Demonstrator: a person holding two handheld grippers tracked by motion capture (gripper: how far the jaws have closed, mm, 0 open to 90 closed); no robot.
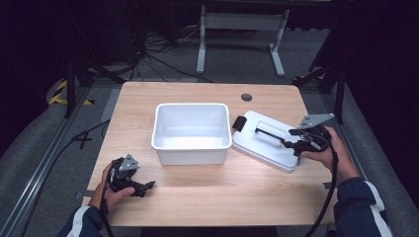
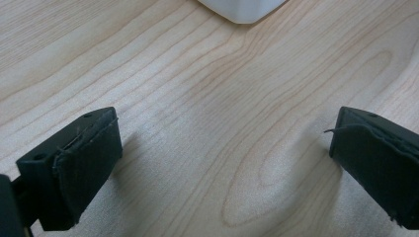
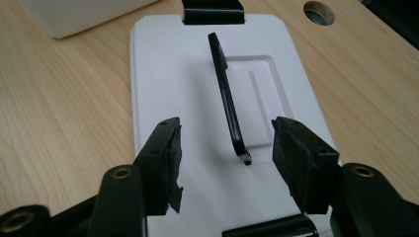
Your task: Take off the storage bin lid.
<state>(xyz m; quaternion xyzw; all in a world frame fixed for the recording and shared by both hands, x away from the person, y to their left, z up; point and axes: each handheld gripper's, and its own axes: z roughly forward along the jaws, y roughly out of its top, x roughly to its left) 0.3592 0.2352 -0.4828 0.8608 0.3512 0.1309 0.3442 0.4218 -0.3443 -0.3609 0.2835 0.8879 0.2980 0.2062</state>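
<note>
Nearest the lens in the right gripper view, my right tool [image 3: 225, 155] stands part open, its pads either side of the near end of the black handle [image 3: 226, 94] but pressing on nothing I can see. That handle runs along the white lid [image 1: 264, 140], which lies flat on the worktop [image 1: 207, 192] at centre right of the high view, just beside the white tub [image 1: 191, 133] in the middle.

I judge the main risk to be with the lid: if I close on one end of the handle, it may swing or tilt as it lifts and knock the tub's rim. A smaller worry is the black latch [image 3: 213, 11] at the top of the right gripper view, which could catch on the tub wall. The handle looks thin and smooth, so the pads might slip.

My left tool [image 1: 146, 186], at lower left of the high view, is wide open, empty and low over bare wood, too far off to steady the tub if it slides.
</note>
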